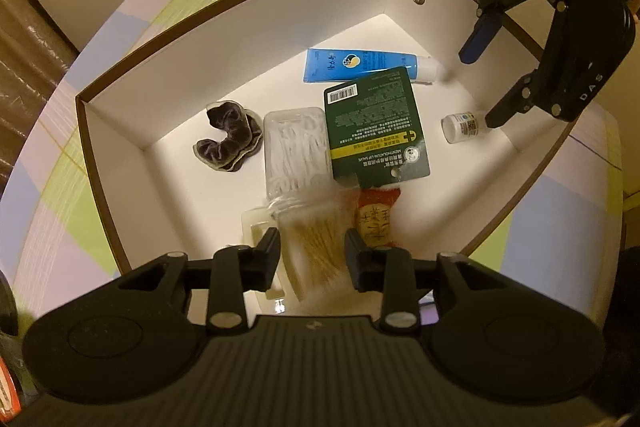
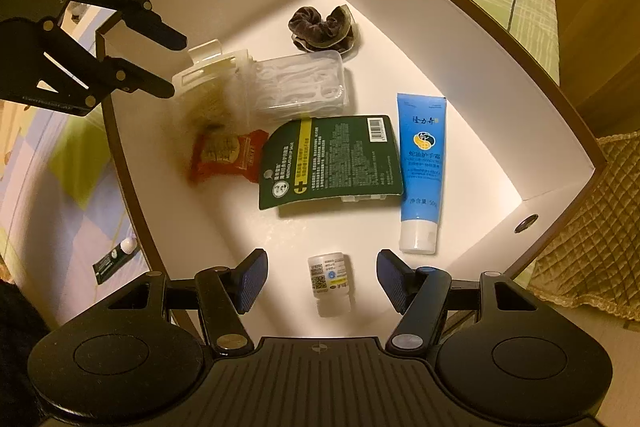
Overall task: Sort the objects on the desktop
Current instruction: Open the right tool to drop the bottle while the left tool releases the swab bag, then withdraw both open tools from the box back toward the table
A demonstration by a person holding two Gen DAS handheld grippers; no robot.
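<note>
- Big white box [image 2: 460, 39] with brown rim sits on a checked cloth [image 1: 60, 187]; all sorted items lie on its floor.
- Step, by my read: dropping items in. Left gripper [image 1: 312, 255] hangs over the near edge, jaws spread, with a blurred bag of cotton swabs [image 1: 320, 243] between them; grip or release, cannot tell.
- Right gripper [image 2: 318, 279] is released, jaws wide, small white bottle [image 2: 330, 279] lying loose between them.
- Next likely: clear both claws out, fetch leftovers outside the box.
- Contents, large to small: green card pack [image 2: 336, 159], blue tube [image 2: 420, 163], clear floss-pick case [image 2: 300, 83], dark scrunchie [image 2: 324, 27], red snack packet [image 2: 228, 155].
</note>
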